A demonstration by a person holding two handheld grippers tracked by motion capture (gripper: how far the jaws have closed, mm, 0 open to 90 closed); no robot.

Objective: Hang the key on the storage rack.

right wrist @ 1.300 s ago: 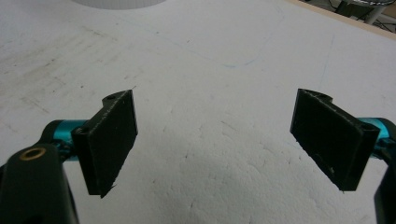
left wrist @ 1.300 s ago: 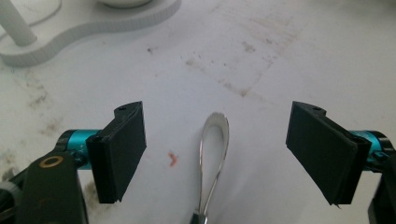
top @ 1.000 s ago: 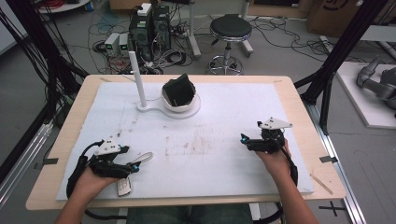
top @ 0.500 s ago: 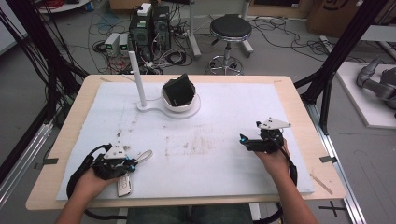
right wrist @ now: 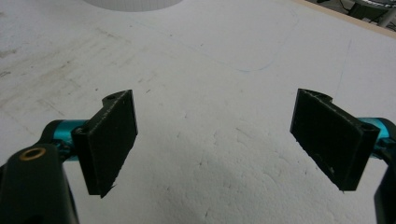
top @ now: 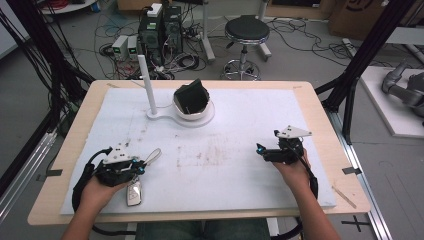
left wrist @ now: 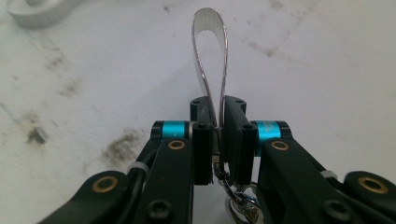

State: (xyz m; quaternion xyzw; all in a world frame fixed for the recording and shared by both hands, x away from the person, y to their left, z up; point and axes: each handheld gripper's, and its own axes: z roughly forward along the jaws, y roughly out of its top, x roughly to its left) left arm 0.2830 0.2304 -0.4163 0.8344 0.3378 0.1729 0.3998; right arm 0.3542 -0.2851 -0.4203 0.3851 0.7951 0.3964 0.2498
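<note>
In the left gripper view, the shiny looped metal strip [left wrist: 210, 60] disappears between the black pads [left wrist: 203, 140] of the left gripper [left wrist: 218, 122], so its clamped part is hidden. Below the pads, the silver key ring and chain [left wrist: 239, 205] run off the picture's bottom edge. In the high view, the small silver car key fob [top: 133, 191] beside the left hand [top: 95, 192] is too small for detail.

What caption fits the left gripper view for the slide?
Left gripper, jaws just closed, clamped on a shiny metal loop above the stained white mat, key ring dangling below.
</note>
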